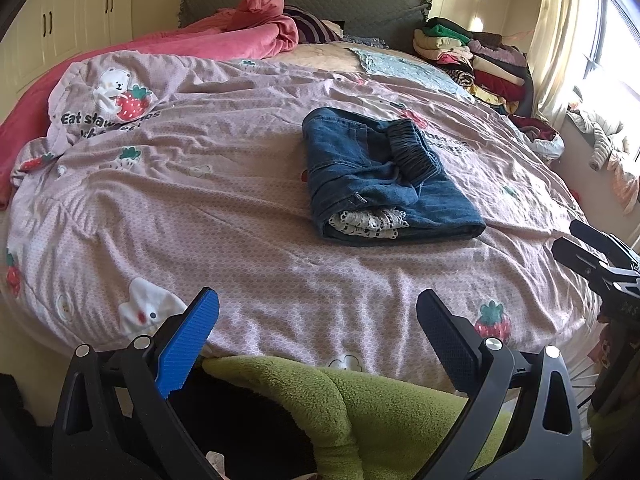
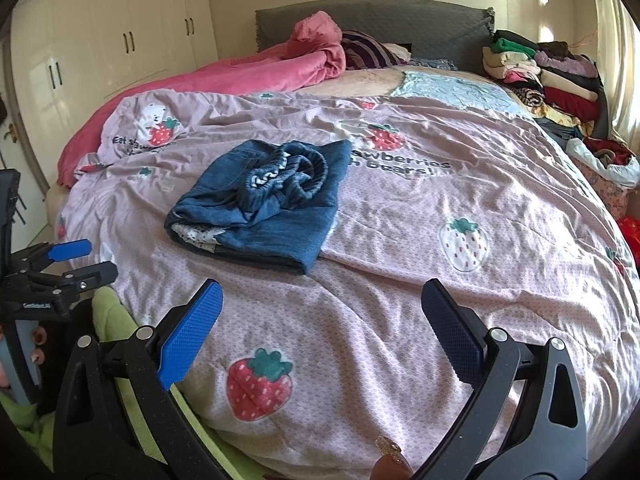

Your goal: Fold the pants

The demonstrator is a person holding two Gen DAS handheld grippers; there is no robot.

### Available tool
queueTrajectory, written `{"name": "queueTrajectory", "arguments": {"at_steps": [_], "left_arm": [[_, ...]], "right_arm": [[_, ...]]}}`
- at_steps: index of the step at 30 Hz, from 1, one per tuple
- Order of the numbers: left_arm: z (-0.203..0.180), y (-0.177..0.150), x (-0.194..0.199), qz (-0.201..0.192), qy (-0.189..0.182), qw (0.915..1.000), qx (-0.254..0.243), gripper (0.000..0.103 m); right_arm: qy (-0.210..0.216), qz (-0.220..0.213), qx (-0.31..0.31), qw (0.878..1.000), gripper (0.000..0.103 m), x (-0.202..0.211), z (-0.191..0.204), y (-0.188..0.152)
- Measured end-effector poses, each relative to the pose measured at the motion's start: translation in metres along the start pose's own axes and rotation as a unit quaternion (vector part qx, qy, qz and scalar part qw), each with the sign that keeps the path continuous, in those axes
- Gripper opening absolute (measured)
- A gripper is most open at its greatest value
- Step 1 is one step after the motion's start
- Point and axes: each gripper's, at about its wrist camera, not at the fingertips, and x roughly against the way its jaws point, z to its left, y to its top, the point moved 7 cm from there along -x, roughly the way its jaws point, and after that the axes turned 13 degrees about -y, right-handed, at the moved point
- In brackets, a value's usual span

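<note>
Blue denim pants (image 1: pixel 384 176) lie folded into a compact bundle on the pink strawberry-print quilt (image 1: pixel 240 200), elastic waistband on top and a lace trim showing at the near end. They also show in the right wrist view (image 2: pixel 264 204). My left gripper (image 1: pixel 318 312) is open and empty near the bed's front edge, well short of the pants. My right gripper (image 2: pixel 322 300) is open and empty, also back from the pants. The right gripper shows at the far right of the left wrist view (image 1: pixel 570 238); the left gripper shows at the left of the right wrist view (image 2: pixel 96 258).
A pink blanket (image 1: pixel 224 40) is bunched at the head of the bed. A stack of folded clothes (image 1: pixel 472 60) sits at the back right by the window. A green fleece sleeve (image 1: pixel 360 408) is below the left gripper. White cupboards (image 2: pixel 100 52) line the left wall.
</note>
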Motion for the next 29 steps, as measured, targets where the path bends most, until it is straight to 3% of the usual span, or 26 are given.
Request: {"name": "queueTrajectory", "arguments": {"at_steps": [13,18,21,24,29], "left_arm": [[0.001,0.000,-0.003,0.006,0.010,0.9999,-0.011,0.099],[0.016,0.003,-0.002,-0.004,0.013,0.9999,0.010,0.099],[0.044,0.014,-0.003,-0.014,0.027,0.9992,0.027,0.099],[0.096,0.032,-0.019,0.002,0.084,0.9954,0.046,0.099],[0.212,0.070,-0.057,0.041,0.149,0.9814,0.114,0.099]], "right_arm": [[-0.020,0.019,-0.014,1.000,0.094,-0.012,-0.017,-0.009],[-0.031,0.030,-0.018,0.999,0.094,-0.022,-0.029,-0.013],[-0.041,0.037,-0.024,0.998,0.094,-0.032,-0.047,-0.017],[-0.067,0.042,-0.031,0.996,0.094,-0.047,-0.080,-0.019],[-0.154,0.067,-0.101,0.981,0.094,-0.087,-0.199,-0.013]]}}
